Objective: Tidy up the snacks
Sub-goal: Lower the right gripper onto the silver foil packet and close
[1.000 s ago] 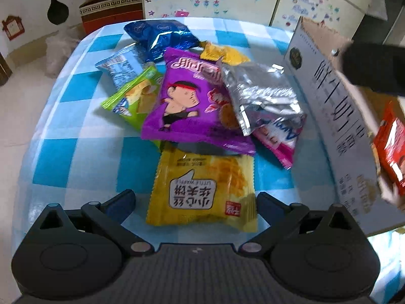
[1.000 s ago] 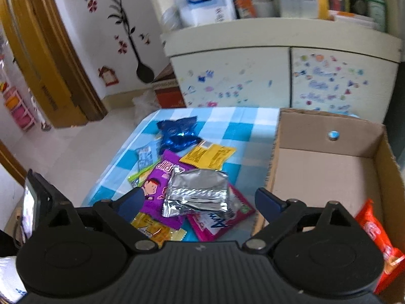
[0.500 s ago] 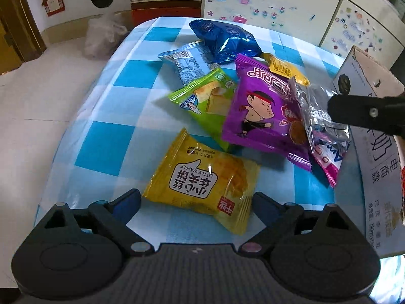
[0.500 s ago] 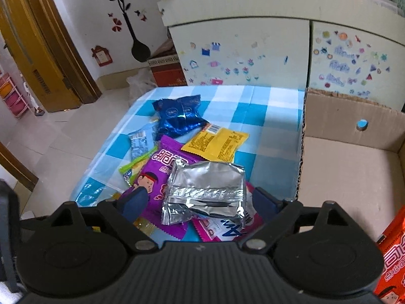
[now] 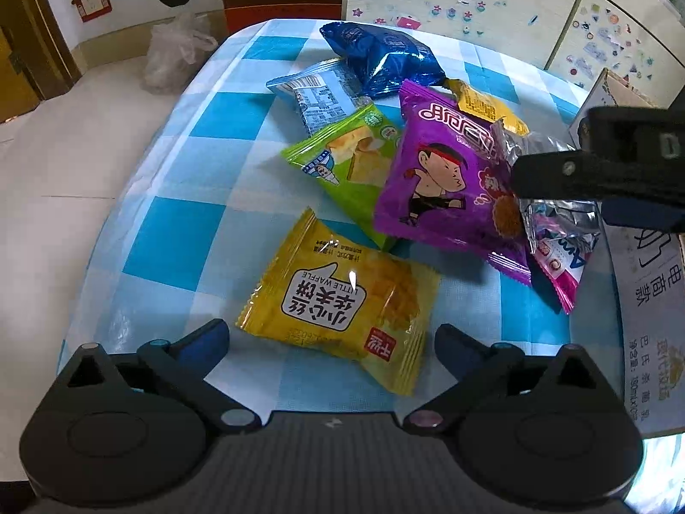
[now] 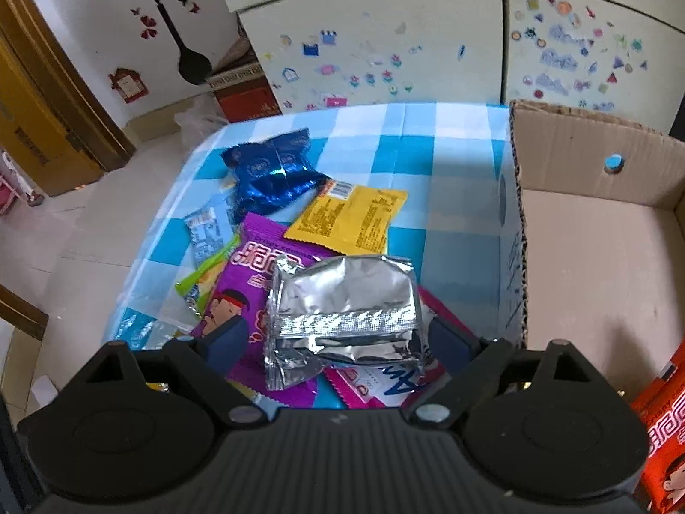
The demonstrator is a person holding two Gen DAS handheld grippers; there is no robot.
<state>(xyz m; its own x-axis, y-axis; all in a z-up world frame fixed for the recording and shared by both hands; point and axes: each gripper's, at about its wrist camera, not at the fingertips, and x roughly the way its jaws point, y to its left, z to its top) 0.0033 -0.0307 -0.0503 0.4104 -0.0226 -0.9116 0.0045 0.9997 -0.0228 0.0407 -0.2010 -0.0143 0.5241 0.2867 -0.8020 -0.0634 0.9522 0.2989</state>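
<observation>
Snack packets lie heaped on a blue-checked tablecloth (image 5: 180,248). My left gripper (image 5: 332,338) hovers over a yellow waffle packet (image 5: 342,304); its jaws are opening and the pads stand clear of the packet's sides. Beyond lie a purple packet (image 5: 445,184), a green one (image 5: 346,162), a pale blue one (image 5: 321,94) and a blue foil bag (image 5: 381,60). My right gripper (image 6: 338,340) is open and straddles a silver foil packet (image 6: 342,304) without touching it. The silver packet rests on the purple packet and on a pink one (image 6: 385,381).
An open cardboard box (image 6: 599,257) stands right of the heap with an orange-red packet (image 6: 663,428) in its near corner. A yellow-orange packet (image 6: 346,218) lies behind the silver one. The table's left edge drops to a tiled floor (image 5: 64,162). White cabinets (image 6: 385,43) stand behind.
My right gripper has come down and forward over the silver packet, which now fills the gap between its fingers. The left view has swung left, and the right gripper now shows at its right edge.
</observation>
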